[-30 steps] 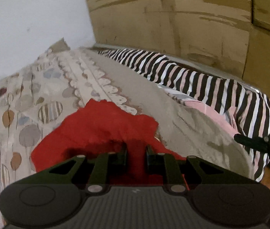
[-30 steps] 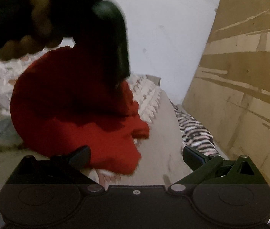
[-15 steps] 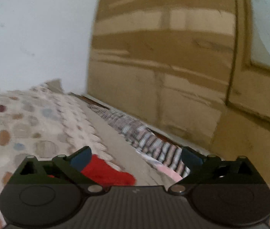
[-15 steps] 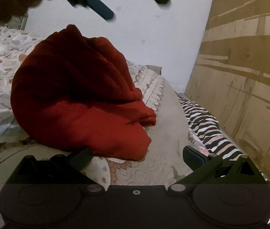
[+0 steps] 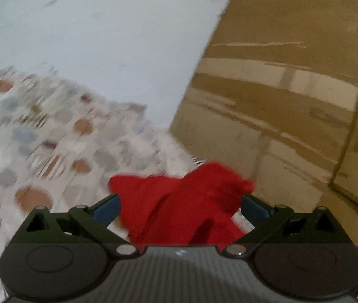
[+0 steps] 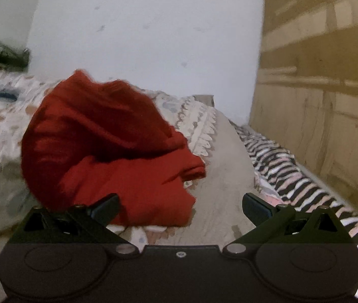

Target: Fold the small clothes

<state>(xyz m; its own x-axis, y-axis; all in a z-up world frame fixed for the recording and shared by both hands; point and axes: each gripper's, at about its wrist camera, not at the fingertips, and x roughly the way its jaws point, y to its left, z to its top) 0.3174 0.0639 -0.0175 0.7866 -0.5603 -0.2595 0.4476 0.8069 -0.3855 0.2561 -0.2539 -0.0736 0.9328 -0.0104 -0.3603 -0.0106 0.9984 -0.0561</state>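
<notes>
left claw [image 5: 180, 205] wide open, holds nothing | red cloth [image 5: 179, 209] lumpy just ahead between its fingers, maybe for grabbing | right claw [image 6: 180, 205] wide open, empty, cloth ahead-left on bed [image 6: 224, 176]

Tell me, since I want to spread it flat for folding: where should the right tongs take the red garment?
Probably at the loose flap of the red garment that juts toward the striped cloth. It lies thin and free at the pile's edge, while the rest is bunched. Bring the open right tongs in low from the near side, along the bedsheet.
</notes>
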